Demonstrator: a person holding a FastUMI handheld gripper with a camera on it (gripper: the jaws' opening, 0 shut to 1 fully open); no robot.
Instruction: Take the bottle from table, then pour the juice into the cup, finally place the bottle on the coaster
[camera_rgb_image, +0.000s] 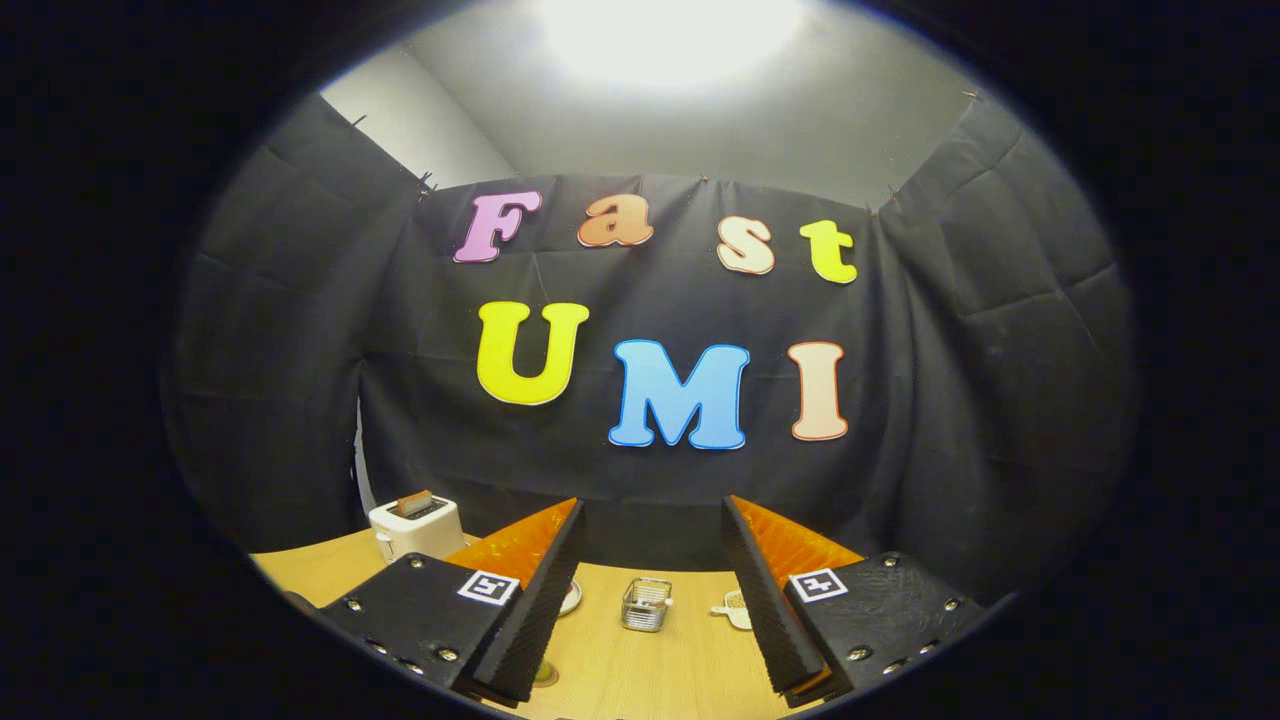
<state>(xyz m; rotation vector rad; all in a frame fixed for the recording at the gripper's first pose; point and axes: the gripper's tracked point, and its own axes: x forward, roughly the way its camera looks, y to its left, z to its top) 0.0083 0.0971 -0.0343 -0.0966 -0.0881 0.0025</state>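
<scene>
My gripper is open and held above the wooden table, with nothing between its fingers. Beyond them, in the gap, a small clear glass cup stands upright on the table. To the cup's right lies a flat pale coaster-like piece, partly hidden by the right finger. On the cup's left, the rim of a white round disc peeks out from behind the left finger. A small greenish round thing shows low down beside the left finger; I cannot tell what it is.
A white toaster with a slice of bread in it stands at the table's far left, near the black cloth wall that closes off the back and both sides.
</scene>
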